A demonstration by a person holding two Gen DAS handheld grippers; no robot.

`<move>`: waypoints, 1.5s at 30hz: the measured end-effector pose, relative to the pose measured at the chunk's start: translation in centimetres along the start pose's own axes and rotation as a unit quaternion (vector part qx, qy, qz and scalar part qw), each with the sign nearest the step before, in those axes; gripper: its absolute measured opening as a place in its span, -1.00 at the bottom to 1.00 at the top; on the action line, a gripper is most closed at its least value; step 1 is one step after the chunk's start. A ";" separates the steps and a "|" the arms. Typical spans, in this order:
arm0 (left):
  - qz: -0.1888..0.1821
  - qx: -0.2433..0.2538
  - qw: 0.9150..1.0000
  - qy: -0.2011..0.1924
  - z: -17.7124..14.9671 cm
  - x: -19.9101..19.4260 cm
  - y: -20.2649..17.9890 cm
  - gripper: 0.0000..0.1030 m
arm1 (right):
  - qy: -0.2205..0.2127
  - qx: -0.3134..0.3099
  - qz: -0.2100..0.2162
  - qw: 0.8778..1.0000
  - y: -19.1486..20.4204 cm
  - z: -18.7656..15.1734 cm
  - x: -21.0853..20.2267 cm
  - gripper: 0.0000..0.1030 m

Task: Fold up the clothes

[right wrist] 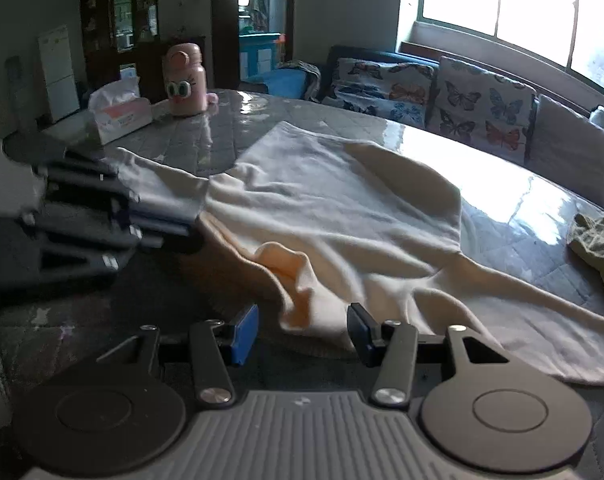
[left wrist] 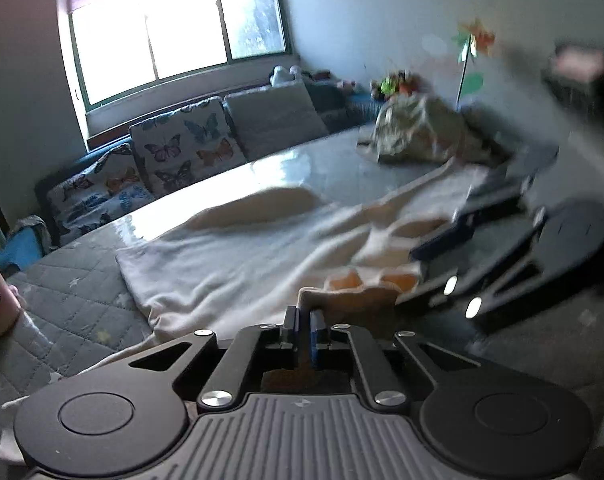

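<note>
A cream long-sleeved garment [left wrist: 238,264] lies spread on the grey quilted table [left wrist: 342,160]; it also shows in the right wrist view [right wrist: 334,208]. My left gripper [left wrist: 304,320] is shut on the garment's near edge by the neck. In the right wrist view it [right wrist: 158,220] appears blurred at the left, holding the cloth. My right gripper [right wrist: 304,330] is open, its blue pads either side of a fold of the garment's edge. In the left wrist view it [left wrist: 462,232] is blurred, at the right over the cloth.
A crumpled patterned garment [left wrist: 414,132] lies at the table's far end, also seen in the right wrist view [right wrist: 598,240]. A pink bottle [right wrist: 185,80] and a tissue box [right wrist: 120,114] stand at the far left. A sofa with butterfly cushions [right wrist: 478,100] runs behind the table.
</note>
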State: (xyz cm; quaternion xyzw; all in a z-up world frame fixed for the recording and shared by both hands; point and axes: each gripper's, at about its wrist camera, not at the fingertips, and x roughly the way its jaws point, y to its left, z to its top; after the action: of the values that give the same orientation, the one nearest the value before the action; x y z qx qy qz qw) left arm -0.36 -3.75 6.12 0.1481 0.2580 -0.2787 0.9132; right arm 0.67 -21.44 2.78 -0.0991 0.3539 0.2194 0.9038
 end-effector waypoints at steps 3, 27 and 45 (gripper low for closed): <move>-0.011 -0.015 1.000 -0.009 0.4 -1.1 0.5 -1.00 | -0.004 -0.010 0.001 1.000 0.4 0.0 -0.3 -0.03; 0.001 0.124 0.992 0.030 -2.7 2.5 -2.8 -0.84 | 0.003 -0.053 -0.026 0.998 1.6 -0.8 1.2 -0.91; -0.088 0.096 0.990 0.052 -5.0 -4.6 -1.2 -0.74 | 0.051 -0.046 0.103 0.992 2.4 -1.3 -5.0 -0.71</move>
State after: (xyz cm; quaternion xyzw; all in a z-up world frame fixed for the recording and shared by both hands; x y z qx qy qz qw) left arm -6.30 -0.66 4.46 0.2264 0.2889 -0.3734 0.8520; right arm -4.48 -21.35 5.19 -0.1148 0.3970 0.3217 0.8519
